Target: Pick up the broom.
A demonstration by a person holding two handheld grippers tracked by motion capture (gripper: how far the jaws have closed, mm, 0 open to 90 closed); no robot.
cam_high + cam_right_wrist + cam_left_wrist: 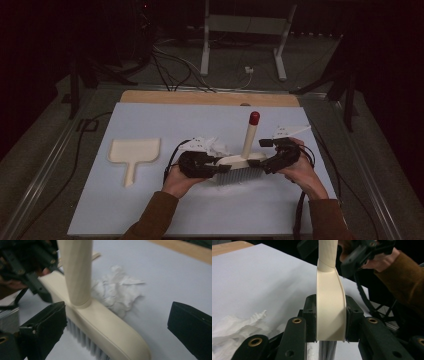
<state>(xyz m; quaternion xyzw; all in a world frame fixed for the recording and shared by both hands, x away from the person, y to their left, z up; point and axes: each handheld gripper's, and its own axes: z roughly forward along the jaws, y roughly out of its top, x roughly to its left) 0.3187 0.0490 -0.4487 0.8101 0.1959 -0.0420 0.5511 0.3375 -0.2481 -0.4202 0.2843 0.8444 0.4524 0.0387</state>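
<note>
High view. Brush (239,162) sits near the middle of the tabletop (150,210), toward the near edge, bristles down, handle rising to a red tip. Left gripper (212,167) is at the brush's left end, right gripper (267,162) at its right end. Crumpled paper (210,146) lies just behind the brush head, touching or nearly so. Dustpan (134,152) lies flat toward the left edge, well apart from the brush. Nothing stands between brush and dustpan.

Left gripper view. Jaws are closed on the end of the cream brush head (330,307), pads pressed against both flat sides. Bristles (327,350) hang below the grip. Paper (239,327) is at lower left. The right hand (382,260) with its gripper is beyond the handle.

Right gripper view. Jaws stand wide apart, holding nothing; the brush head (105,327) passes between them, closer to the left-hand jaw, contact not clear. Handle (75,272) rises from the head. Paper (117,295) lies against the far side of the head.

Judgement: brush looks like light, rigid, smooth plastic, so it may slip or pivot under an end grip; a hold on the head's flat sides or on the handle base suits better. Bristles flex. Paper is soft, very light, likely to scatter.
</note>
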